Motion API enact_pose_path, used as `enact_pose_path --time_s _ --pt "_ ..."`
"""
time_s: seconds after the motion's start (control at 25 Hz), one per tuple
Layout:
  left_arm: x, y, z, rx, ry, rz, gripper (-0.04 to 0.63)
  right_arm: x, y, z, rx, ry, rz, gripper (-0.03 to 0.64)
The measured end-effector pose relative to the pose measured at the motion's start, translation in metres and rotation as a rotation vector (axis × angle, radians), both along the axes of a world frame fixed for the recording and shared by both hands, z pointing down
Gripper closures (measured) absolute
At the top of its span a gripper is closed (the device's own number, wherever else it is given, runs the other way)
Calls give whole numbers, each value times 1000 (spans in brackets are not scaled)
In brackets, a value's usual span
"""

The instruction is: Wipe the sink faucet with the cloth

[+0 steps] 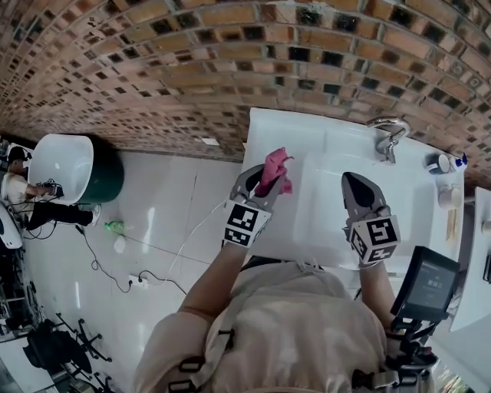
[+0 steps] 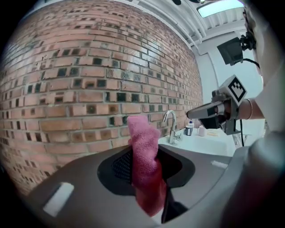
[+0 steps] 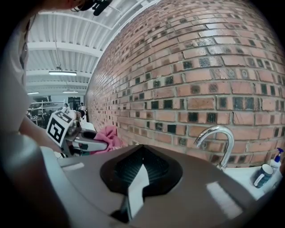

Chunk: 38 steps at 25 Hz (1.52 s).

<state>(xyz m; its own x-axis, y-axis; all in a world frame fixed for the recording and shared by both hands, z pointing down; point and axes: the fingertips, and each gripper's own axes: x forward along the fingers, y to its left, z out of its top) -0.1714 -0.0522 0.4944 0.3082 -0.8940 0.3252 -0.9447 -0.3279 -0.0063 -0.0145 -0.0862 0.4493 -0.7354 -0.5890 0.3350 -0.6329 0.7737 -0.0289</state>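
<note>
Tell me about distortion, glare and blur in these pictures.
Head view: brick wall bows, white sink nearly blown out, faucet sharp. Left gripper view: fisheye with black corners, ceiling light glares, cloth crisp at top, soft near the lens. Right gripper view: same curve, highlights on the faucet.

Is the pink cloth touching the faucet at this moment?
No, the pink cloth, held in the left hand-held gripper, is well apart from the faucet.

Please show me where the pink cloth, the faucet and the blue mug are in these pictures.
pink cloth [image 1: 275, 169]: head view, its bunched upper part.
faucet [image 3: 216, 129]: right gripper view, top of the curved spout.
blue mug [image 3: 262, 176]: right gripper view, its side wall.
</note>
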Motion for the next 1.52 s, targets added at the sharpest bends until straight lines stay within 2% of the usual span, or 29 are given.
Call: enact_pose_path --time_s 0.2,0.52,0.6,0.76,0.8,0.92,1.08,1.2,1.28,1.4,1.52 --pt "-17 17 66 -48 -37 -27 473 -18 17 12 -27 26 -15 623" --pt "-19 15 162 -234 -101 28 472 -21 25 15 -28 79 -2 623" --pt "-21 16 173 -272 -120 20 471 -21 24 16 -29 89 1 623" --pt "-10 14 189 -335 -213 62 459 -20 19 14 -29 104 -2 623" --pt "-6 13 191 -348 -212 68 455 -20 18 12 -27 105 -4 623" --pt "1 10 192 -359 -163 61 384 -21 15 7 -14 105 -8 623" --pt "-4 2 166 -287 -147 47 311 -20 12 3 -6 92 2 623" --pt "-17 -2 123 -202 -113 9 296 -20 8 2 0 81 10 623" --pt "-27 -8 82 -108 -71 -31 298 -22 6 -2 10 69 10 623" --pt "-29 -23 9 79 -10 -48 303 -26 2 -8 28 48 6 623" --pt "-21 -33 -59 247 -16 -26 311 -30 0 -15 47 29 0 623"
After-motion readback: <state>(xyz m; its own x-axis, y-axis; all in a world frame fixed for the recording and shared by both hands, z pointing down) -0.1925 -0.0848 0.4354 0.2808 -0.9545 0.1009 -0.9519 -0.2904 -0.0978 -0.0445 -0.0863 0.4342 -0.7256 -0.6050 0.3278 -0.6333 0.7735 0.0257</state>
